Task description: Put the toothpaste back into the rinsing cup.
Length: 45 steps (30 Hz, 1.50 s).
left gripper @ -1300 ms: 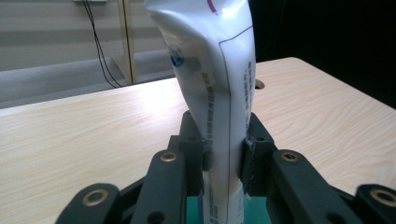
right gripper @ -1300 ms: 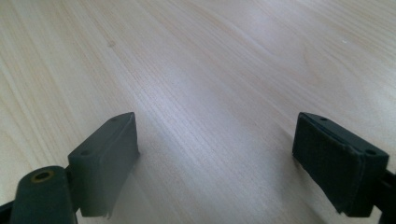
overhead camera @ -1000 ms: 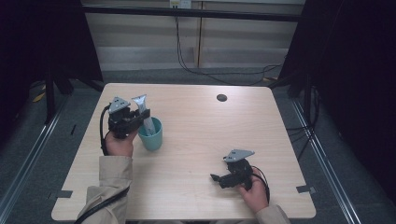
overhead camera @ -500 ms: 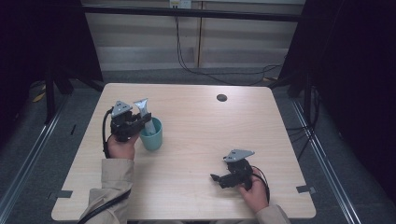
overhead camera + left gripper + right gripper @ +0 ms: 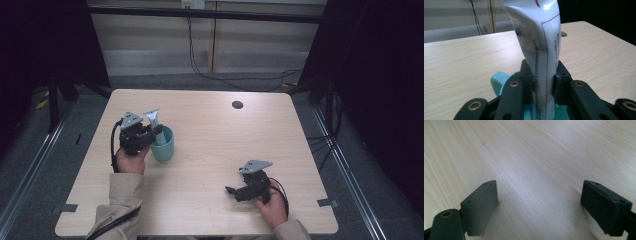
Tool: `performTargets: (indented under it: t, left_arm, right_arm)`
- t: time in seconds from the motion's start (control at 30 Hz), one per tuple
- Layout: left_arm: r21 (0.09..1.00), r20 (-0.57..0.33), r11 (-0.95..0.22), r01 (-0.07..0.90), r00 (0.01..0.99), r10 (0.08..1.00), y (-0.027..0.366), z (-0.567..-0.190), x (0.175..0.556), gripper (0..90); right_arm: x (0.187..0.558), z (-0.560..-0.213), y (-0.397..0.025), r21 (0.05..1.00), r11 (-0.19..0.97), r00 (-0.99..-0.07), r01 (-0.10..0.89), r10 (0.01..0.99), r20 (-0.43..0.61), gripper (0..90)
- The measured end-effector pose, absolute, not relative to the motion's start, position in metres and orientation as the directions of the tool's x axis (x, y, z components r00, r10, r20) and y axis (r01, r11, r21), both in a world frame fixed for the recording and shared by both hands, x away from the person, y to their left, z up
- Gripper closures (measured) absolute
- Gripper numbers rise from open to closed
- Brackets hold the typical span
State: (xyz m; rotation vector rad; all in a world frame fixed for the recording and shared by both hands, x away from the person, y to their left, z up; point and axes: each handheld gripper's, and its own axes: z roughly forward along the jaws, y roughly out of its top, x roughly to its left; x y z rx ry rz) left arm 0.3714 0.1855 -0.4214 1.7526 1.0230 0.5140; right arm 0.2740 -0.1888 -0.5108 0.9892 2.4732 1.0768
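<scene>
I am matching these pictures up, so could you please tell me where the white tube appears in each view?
High view: the white tube stands left of centre, its lower end in the teal cup, gripped by the left tool.
Left gripper view: tube centre, upright between the jaws, above the cup.
Right gripper view: not in it.
Shared landmark: the wooden table.

Dim room, dark edges; glare on tube (image 5: 536, 30); soft claw shadows.

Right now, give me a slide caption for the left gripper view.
Left tongs shut on a white tube, holding it upright in a teal cup on the wooden table.
</scene>
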Motion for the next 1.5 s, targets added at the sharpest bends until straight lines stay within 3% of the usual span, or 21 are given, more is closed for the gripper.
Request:
performTargets:
  t: [1.5]
  left_arm:
    - [0.914, -0.158, -0.072, 0.4, 0.513, 0.844, 0.209, -0.431, 0.354, 70.2]
  right_arm:
    - [0.274, -0.511, -0.189, 0.725, 0.491, -0.731, 0.483, 0.681, 0.025, 13.6]
